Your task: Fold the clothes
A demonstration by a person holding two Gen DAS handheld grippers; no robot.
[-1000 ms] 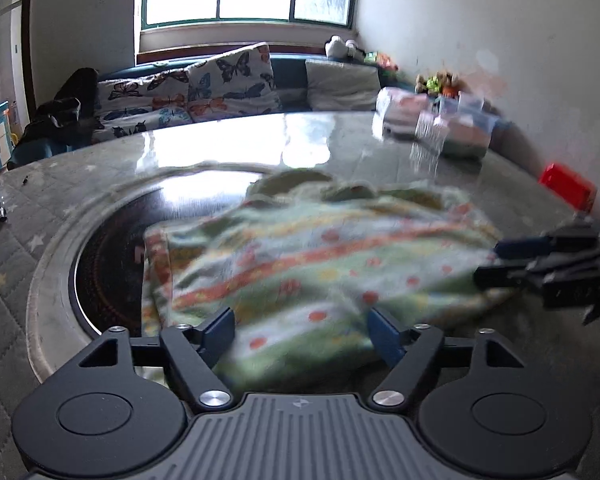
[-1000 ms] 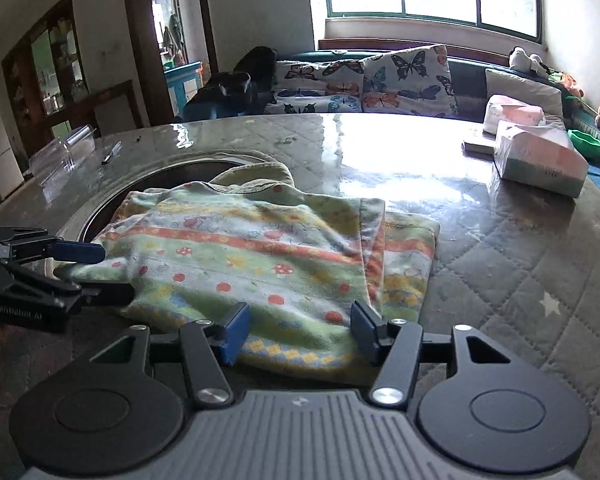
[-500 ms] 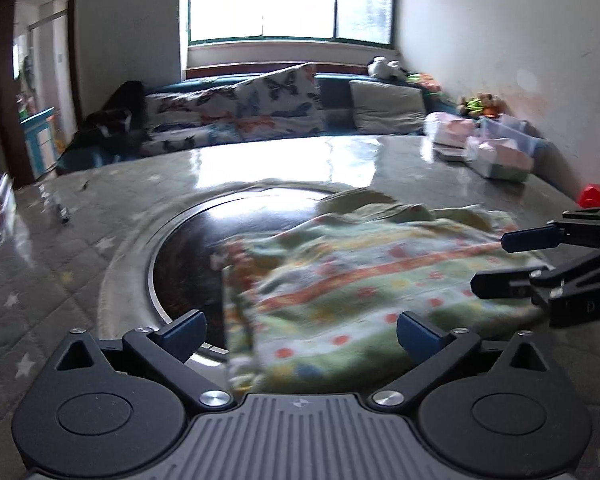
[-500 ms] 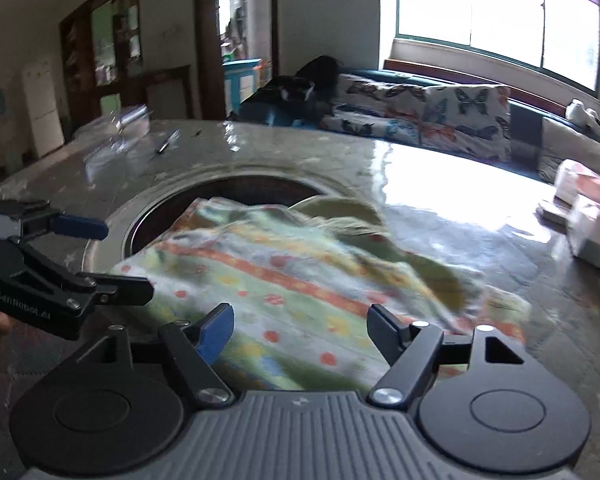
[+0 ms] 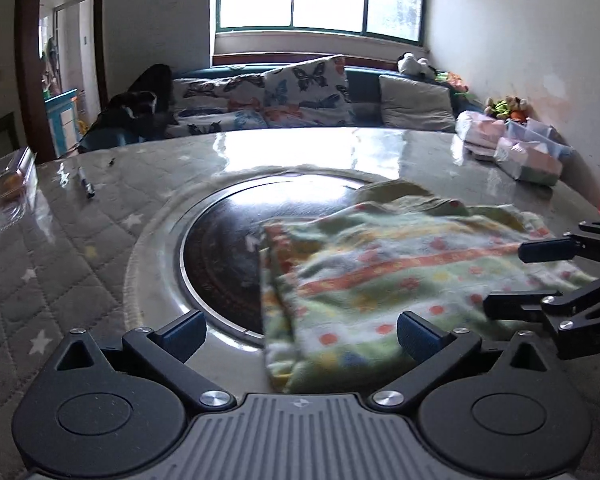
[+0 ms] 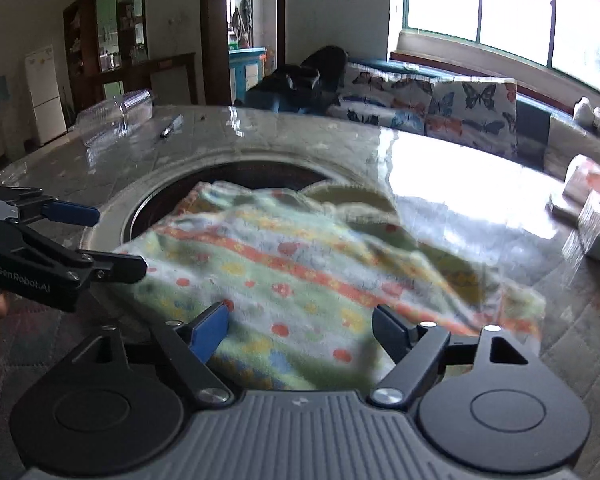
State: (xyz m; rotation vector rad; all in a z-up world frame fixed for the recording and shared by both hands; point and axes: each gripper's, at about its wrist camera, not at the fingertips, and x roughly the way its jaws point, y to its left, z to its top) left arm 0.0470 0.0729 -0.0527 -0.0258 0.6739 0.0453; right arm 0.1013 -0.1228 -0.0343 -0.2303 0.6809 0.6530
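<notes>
Garment: folded patterned fleece top (image 5: 400, 272) on desk (image 5: 100, 248).
Left gripper (image 5: 300, 330): jaws apart, empty.
Right gripper (image 6: 300, 330): jaws apart, empty.

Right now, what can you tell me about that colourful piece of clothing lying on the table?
The garment looks like soft fleece, pale green with orange stripes and rows of red, yellow and blue dots. It lies folded in layers and slightly rumpled, partly over the dark round inset in the table and partly on the quilted covering. An olive-green inner part shows at its far edge. Both tools, left and right, are open at its near edge; whether either touches it is unclear.
</notes>
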